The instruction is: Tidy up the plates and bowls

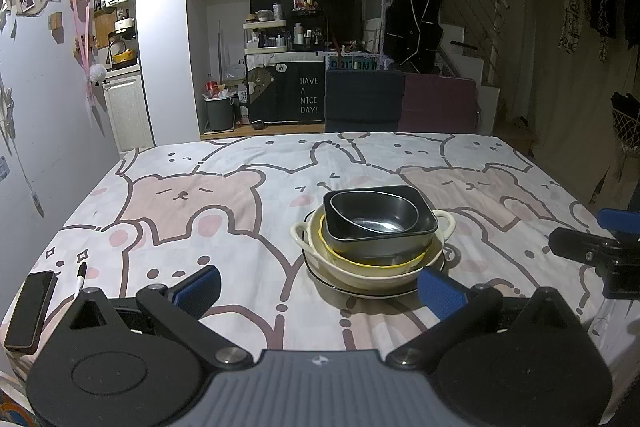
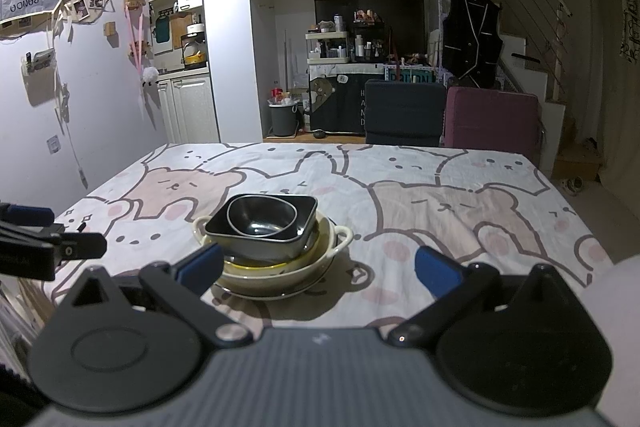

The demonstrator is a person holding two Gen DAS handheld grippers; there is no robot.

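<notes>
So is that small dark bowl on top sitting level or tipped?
Tipped: the small dark bowl leans inside the dark square dish, its rim slanting in both views.

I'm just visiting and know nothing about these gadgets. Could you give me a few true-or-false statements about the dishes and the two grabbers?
1. The dishes sit in one stack. True.
2. The left gripper is clamped on a bowl. False: it is open and holds nothing.
3. A dark oval bowl lies on top. True.
4. The cream bowl with handles stands apart from the stack. False: it is within the stack.
5. A phone lies on the tablecloth. True.
</notes>
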